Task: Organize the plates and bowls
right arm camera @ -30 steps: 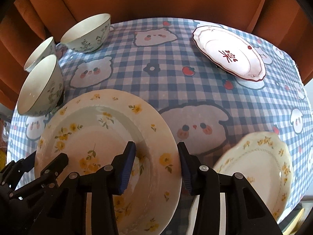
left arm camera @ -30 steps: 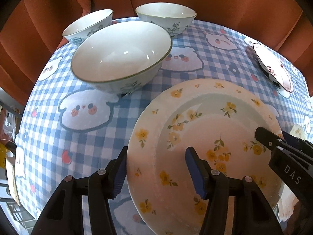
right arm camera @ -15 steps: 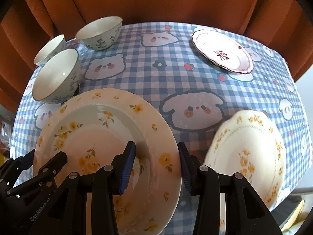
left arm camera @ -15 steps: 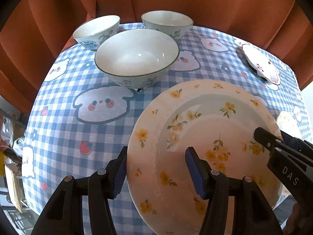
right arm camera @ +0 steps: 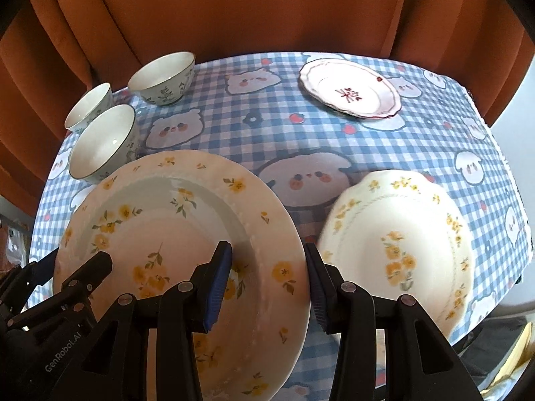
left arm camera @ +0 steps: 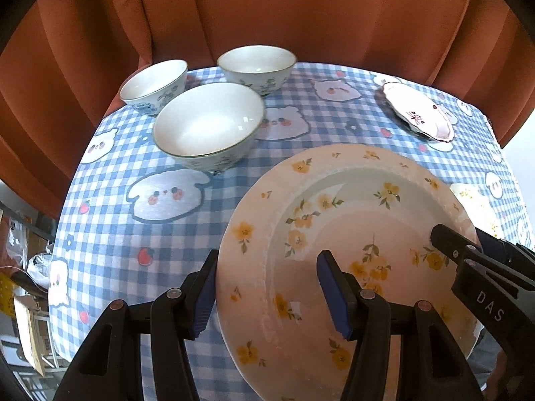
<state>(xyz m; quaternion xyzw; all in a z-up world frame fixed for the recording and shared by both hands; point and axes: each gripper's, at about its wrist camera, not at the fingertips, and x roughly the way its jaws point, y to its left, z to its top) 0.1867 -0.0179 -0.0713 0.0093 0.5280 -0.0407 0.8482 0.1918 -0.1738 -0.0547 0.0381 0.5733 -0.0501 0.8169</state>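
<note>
A large cream plate with yellow flowers [left arm camera: 351, 234] is held above the table by both grippers. My left gripper [left arm camera: 267, 287] is shut on its left rim. My right gripper [right arm camera: 267, 280] is shut on its right rim [right arm camera: 284, 250]. The right gripper shows at the right of the left wrist view [left arm camera: 481, 267]; the left gripper shows at the lower left of the right wrist view [right arm camera: 67, 287]. A smaller scalloped yellow-flower plate [right arm camera: 401, 247] lies on the table at the right. Three bowls [left arm camera: 207, 127] [left arm camera: 153, 83] [left arm camera: 257, 67] stand at the far left.
A white plate with a red character [right arm camera: 349, 88] lies at the far right corner. The table wears a blue checked cloth with bear prints [right arm camera: 254, 127]. An orange curtain [right arm camera: 234, 10] hangs behind. The table's right edge [right arm camera: 501, 153] drops away.
Both grippers have lifted the large plate and pulled back from the table; the bowls and far plate now look smaller and farther. The scalloped plate has come fully into view.
</note>
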